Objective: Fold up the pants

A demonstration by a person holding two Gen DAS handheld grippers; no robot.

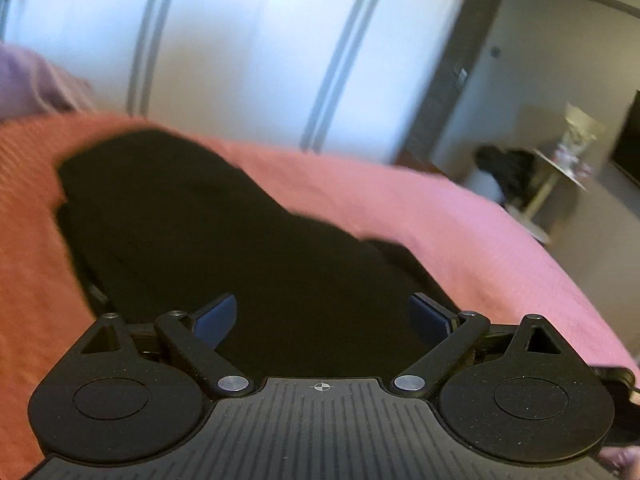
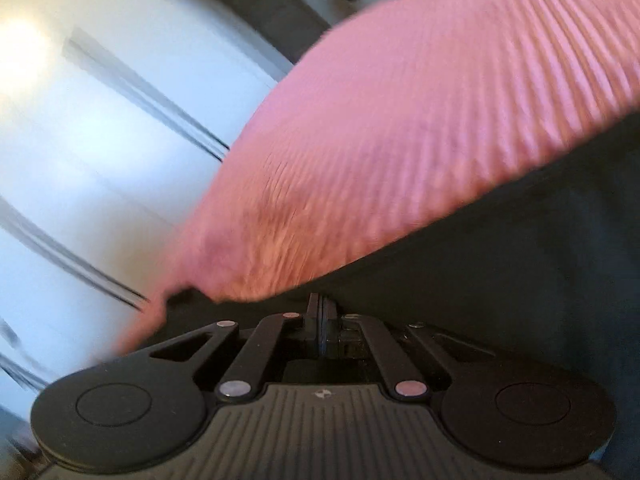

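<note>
Black pants (image 1: 208,220) lie on a pink bedspread (image 1: 420,216), stretching from my left gripper toward the far left. My left gripper (image 1: 322,316) is open, its blue-padded fingers (image 1: 218,316) spread just above the near end of the pants, holding nothing. In the right wrist view the image is blurred; my right gripper (image 2: 321,316) is shut, with the black pants fabric (image 2: 520,260) around and in front of its tips against the pink bedspread (image 2: 400,120). Whether fabric is pinched between its pads is hidden.
White wardrobe doors (image 1: 248,48) stand behind the bed. A small round side table (image 1: 560,168) with items and a dark heap beside it stands at the right, past the bed's edge. A mauve pillow (image 1: 28,80) lies at the far left.
</note>
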